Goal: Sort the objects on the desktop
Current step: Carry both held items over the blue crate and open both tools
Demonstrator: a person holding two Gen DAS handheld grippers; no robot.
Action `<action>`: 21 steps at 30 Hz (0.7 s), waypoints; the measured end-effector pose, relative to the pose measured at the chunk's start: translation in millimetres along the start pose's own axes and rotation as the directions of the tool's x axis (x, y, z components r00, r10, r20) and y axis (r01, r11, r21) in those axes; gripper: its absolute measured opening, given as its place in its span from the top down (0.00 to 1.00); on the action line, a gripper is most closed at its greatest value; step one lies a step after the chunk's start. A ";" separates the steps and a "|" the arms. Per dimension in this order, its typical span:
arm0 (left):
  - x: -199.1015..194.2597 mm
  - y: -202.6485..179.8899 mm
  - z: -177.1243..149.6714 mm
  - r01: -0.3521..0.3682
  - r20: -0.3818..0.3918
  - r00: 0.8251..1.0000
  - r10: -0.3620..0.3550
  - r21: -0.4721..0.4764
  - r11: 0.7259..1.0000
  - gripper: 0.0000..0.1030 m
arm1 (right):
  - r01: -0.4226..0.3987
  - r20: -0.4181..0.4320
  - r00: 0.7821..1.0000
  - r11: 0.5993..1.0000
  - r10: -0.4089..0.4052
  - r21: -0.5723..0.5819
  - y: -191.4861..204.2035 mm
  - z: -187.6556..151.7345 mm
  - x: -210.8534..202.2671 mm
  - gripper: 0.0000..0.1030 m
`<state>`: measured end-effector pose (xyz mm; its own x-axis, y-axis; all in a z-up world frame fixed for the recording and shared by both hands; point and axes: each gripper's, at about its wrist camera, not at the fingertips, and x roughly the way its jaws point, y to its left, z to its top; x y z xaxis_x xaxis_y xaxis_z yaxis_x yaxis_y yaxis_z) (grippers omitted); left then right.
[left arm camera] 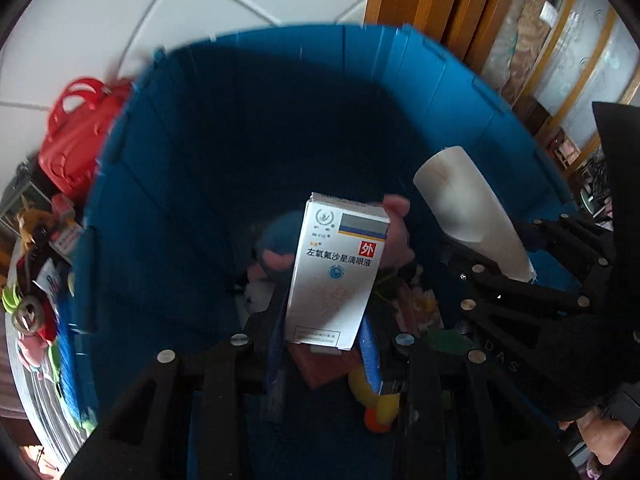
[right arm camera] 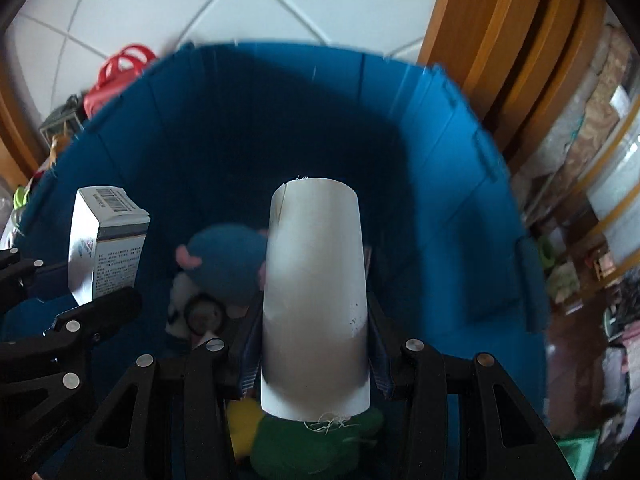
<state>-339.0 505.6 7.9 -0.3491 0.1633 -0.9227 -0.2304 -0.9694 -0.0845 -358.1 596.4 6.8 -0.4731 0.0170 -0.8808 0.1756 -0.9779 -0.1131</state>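
Medicine box [left arm camera: 334, 276] clamped in left gripper [left arm camera: 324, 344], above blue bin [left arm camera: 168, 184]

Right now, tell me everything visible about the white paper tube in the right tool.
The white paper tube is a plain, matte cylinder that looks like cardboard, with frayed threads at its near end and a few dark specks. The right tool is shut on its lower half, its blue pads pressing both sides. It points forward and downward over the blue bin.
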 end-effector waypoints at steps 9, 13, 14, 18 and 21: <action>86.3 -6.2 -13.2 0.005 -0.329 0.944 -0.032 -0.081 0.997 0.68 | -0.084 -0.402 0.914 0.995 0.054 -0.056 -14.9 -37.5 100.7 0.56; 94.1 -9.8 -18.6 -0.026 -0.369 0.930 -0.001 -0.068 0.997 0.68 | -0.123 -0.475 0.876 0.991 0.082 -0.057 -12.5 -52.4 117.1 0.56; 94.7 -10.8 -19.8 -0.032 -0.375 0.927 0.006 -0.064 0.997 0.68 | -0.126 -0.488 0.870 0.990 0.079 -0.064 -11.1 -55.6 119.4 0.56; 95.1 -12.8 -23.5 -0.051 -0.387 0.922 0.026 -0.053 0.997 0.58 | -0.127 -0.501 0.863 0.987 0.061 -0.098 -5.6 -64.2 119.3 0.48; 87.7 -15.5 -24.9 -0.055 -0.367 0.930 0.030 -0.056 0.997 0.44 | -0.134 -0.485 0.872 0.986 0.068 -0.103 -14.2 -59.1 112.5 0.30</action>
<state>-343.4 530.3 -81.1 0.0020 0.0555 -0.9985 -0.1594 -0.9857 -0.0551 -362.8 624.4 -117.8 0.0185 0.0497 -0.9986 0.3255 -0.9447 -0.0410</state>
